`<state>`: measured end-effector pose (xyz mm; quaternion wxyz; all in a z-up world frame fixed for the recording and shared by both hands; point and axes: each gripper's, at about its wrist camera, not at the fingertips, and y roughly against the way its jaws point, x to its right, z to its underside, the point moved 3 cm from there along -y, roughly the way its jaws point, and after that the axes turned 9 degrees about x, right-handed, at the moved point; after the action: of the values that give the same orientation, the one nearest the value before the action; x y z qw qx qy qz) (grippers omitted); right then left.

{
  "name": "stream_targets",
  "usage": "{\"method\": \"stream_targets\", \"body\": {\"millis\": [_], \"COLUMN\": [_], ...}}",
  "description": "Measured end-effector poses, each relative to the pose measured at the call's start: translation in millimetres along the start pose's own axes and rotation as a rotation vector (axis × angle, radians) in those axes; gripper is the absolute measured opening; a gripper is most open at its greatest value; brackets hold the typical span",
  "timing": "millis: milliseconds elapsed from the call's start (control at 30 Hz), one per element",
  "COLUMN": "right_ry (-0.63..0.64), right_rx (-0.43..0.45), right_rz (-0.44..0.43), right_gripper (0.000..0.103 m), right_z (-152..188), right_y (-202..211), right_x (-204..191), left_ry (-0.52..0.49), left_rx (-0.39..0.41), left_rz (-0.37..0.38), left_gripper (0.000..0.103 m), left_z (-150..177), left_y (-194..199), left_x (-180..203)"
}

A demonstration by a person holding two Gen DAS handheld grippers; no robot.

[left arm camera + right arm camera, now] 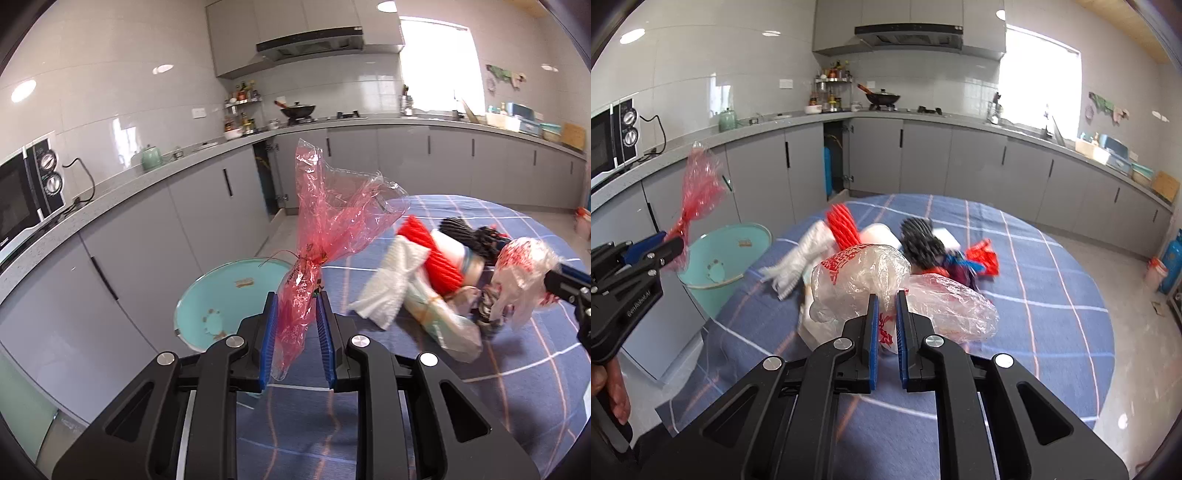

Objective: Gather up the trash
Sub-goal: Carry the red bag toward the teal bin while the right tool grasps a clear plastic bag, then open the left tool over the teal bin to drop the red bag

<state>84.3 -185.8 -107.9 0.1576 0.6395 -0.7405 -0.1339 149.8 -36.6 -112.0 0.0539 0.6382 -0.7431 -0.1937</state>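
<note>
- left gripper (295, 325) pinches a red wrapper (314, 229) between its blue pads; the wrapper stands up from the jaws, fanned out at the top, held in the air beside the table (517, 387).
- right gripper (886, 325) is clamped on a clear bag (857, 280) with red print; the bag bulges out ahead of the jaws, over the blue checked cloth.
- a bin (207, 295), pale green, stands on the floor just beside the table, under and behind the wrapper.
- more trash (846, 225) lies heaped on the table: white paper, a red ribbed piece, a black ribbed piece, blurred.
- a hand (613, 391) shows at the left gripper's grip.
</note>
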Motion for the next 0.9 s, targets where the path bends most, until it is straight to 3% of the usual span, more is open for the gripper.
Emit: {"method": "stream_targets", "body": {"millis": [900], "right_ry": [0.102], "right_rx": [0.035], "right_rz": [-0.189], "right_gripper": [0.01], "right_z": [-63], "right_y": [-57], "right_x": [-88], "left_ry": [0.045], "left_rx": [-0.051], "left_rz": [-0.161], "left_gripper": [0.022], "left_z": [-13], "left_y": [-59], "left_x": [-92]}}
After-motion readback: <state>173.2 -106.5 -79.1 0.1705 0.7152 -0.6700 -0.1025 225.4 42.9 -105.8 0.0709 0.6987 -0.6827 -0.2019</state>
